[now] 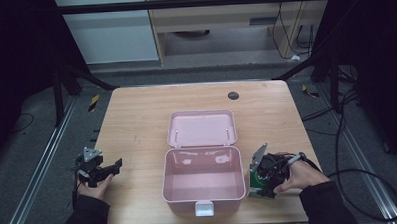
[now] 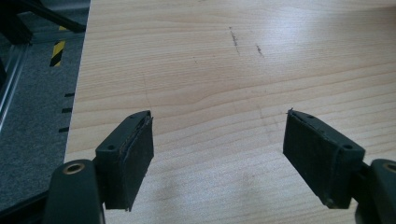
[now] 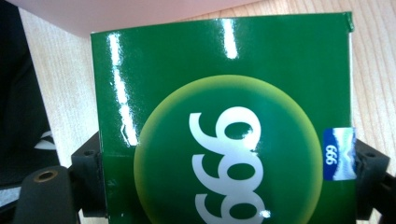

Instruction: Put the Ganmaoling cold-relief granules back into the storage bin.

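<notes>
A pink plastic case (image 1: pixel 203 179) lies open in the middle of the wooden table (image 1: pixel 136 114), its lid (image 1: pixel 202 128) folded back flat behind it and its inside bare. My right gripper (image 1: pixel 261 187) is just right of the case, shut on a glossy green box (image 3: pixel 224 126) printed with a yellow-green disc and white "999" digits. In the right gripper view the jaws clamp both sides of that box, with the pink case wall (image 3: pixel 116 11) beyond it. My left gripper (image 2: pixel 219 154) rests near the table's left edge, open, with bare wood between its pads (image 2: pixel 135 158).
A dark round grommet (image 1: pixel 233 95) sits at the table's far edge. Black frame legs, metal rails and cables run along the floor on both sides. Bare tabletop lies left of and behind the case.
</notes>
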`<state>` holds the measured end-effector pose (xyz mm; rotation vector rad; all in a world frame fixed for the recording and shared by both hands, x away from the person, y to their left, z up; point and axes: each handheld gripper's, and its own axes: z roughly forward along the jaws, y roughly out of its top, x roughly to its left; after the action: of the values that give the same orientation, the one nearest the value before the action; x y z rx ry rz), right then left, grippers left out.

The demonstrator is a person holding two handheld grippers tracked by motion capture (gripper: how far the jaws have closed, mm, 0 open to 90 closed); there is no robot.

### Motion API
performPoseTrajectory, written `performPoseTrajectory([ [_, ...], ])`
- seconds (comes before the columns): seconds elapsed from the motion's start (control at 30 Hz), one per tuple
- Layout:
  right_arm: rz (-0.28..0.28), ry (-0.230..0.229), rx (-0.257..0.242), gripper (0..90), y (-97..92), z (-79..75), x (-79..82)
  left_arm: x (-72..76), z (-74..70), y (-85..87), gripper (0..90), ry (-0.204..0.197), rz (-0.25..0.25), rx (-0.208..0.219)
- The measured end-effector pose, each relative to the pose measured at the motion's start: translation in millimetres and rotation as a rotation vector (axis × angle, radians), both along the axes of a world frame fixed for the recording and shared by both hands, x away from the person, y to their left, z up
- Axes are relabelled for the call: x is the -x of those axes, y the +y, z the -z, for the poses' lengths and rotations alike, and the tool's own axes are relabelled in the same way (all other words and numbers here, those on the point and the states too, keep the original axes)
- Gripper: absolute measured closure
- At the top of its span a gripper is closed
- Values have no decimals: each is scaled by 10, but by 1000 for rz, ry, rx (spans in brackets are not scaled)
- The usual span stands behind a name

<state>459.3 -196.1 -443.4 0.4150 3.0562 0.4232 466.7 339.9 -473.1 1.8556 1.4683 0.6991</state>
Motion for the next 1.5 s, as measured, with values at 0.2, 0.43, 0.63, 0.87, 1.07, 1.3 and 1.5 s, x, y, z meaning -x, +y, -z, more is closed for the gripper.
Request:
performPoseTrajectory([
  [0.2, 0, -14, -26, 155, -53, -135, 26, -2, 1, -4, 237, 3, 1, -1],
  [0.43, -4, -66, -47, 155, -127, -354, 51, -6, 7, -7, 237, 8, 0, -4],
  [0.63, -2, -105, -62, 155, -173, -575, 58, -6, 8, -9, 239, 9, -3, -7],
  [0.87, -15, -139, -87, 155, -177, -735, 71, -5, 7, -8, 242, 9, -8, -11],
  [1.07, -21, -158, -83, 155, -173, -858, 76, -5, 6, -6, 246, 9, -10, -11],
  [1.3, -37, -163, -68, 156, -133, -1050, 83, -5, 5, -6, 245, 9, -10, -12],
  [1.5, -47, -159, -56, 157, -84, -1152, 88, -4, 3, -4, 245, 9, -9, -11],
])
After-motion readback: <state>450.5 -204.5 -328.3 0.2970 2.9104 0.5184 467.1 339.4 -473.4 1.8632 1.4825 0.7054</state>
